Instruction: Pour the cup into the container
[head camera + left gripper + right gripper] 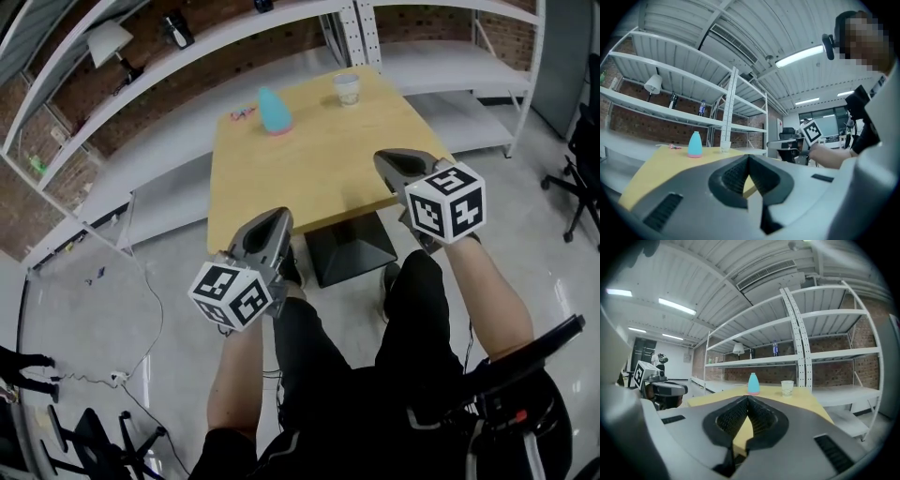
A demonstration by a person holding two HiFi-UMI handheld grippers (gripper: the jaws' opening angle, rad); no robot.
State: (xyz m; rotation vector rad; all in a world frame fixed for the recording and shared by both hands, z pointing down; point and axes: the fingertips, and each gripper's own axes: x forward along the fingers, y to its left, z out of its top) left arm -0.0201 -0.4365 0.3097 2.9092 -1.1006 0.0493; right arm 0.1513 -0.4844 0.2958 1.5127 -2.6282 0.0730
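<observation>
A white paper cup [348, 89] stands at the far right of the wooden table [309, 178]. A light-blue, cone-shaped container [274, 112] with a pink base stands to its left. Both are far from the grippers. My left gripper [281, 217] hangs off the table's near left corner, jaws shut and empty. My right gripper [382, 159] hovers over the near right edge, also shut on nothing. The left gripper view has the container [695, 144] and cup [725, 146] beyond the closed left gripper [749, 158]. The right gripper view shows the container [753, 383] and cup [787, 387] ahead of the right gripper [747, 399].
A small pink item [242, 114] lies left of the container. White shelving [187, 56] against a brick wall runs behind the table, with a lamp [110, 39] on it. A black table base [349, 251] sits below, an office chair [581, 159] at right, cables [141, 309] on the floor.
</observation>
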